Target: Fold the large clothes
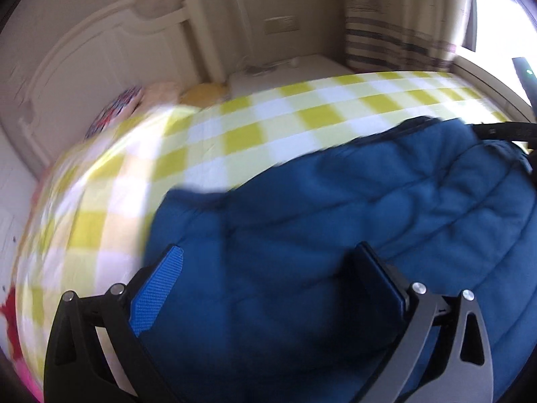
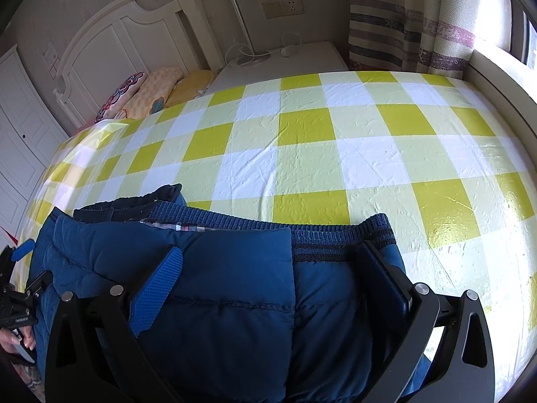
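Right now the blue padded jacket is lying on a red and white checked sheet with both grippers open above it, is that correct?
Not quite: the sheet is yellow and white checked, as the right wrist view shows. The blue padded jacket does lie on it, with the left gripper and right gripper both open above it.

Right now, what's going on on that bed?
A person is folding a blue padded jacket on a bed covered by a yellow-and-white checked sheet, holding a gripper in each hand. Both the left gripper and the right gripper are open and hover over the jacket, gripping nothing. The jacket looks partly folded, with its ribbed hem towards the far side. The left wrist view is blurred. Pillows lie by the headboard.
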`<state>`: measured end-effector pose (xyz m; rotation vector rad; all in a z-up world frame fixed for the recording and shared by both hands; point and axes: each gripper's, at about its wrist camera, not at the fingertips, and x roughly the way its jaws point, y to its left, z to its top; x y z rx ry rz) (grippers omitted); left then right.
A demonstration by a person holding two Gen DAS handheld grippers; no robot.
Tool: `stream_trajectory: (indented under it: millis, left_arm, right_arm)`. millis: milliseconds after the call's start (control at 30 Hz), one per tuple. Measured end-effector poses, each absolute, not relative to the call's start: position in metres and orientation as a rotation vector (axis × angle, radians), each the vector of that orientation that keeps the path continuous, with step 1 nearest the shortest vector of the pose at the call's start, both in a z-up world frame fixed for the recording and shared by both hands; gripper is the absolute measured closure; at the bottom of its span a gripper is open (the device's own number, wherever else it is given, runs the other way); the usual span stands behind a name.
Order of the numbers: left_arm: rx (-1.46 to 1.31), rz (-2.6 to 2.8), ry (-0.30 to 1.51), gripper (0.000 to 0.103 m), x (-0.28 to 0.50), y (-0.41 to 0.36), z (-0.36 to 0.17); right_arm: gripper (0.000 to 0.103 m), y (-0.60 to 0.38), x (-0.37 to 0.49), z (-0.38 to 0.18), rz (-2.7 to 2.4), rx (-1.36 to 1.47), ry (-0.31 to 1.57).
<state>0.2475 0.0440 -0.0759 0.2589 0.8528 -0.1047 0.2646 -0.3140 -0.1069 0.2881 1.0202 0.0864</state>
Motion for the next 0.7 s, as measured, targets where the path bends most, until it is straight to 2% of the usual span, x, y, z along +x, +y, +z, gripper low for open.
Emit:
stream_trajectory:
  millis: [133, 400, 500, 567, 700]
  left_arm:
    - [0.01, -0.158, 0.918, 0.002, 0.255, 0.091, -0.088]
    - [0.018, -0.153, 0.912, 0.002, 0.254, 0.088, -0.092]
    - [0.017, -0.15, 0.908, 0.002, 0.254, 0.089, -0.092]
    - [0.019, -0.15, 0.909, 0.002, 0.254, 0.088, -0.093]
    - [0.023, -0.147, 0.909, 0.002, 0.255, 0.088, -0.092]
  right_arm:
    - [0.004, -0.313, 0.264, -0.107, 0.082, 0.282, 1.022]
    - [0.005, -0.307, 0.267, -0.104, 0.049, 0.234, 1.063]
    - [0.005, -0.288, 0.257, -0.081, -0.082, 0.143, 1.058]
    - [0.005, -0.264, 0.241, -0.053, -0.001, 0.147, 0.968]
    - [0.005, -0.195, 0.223, -0.029, 0.19, -0.009, 0.924]
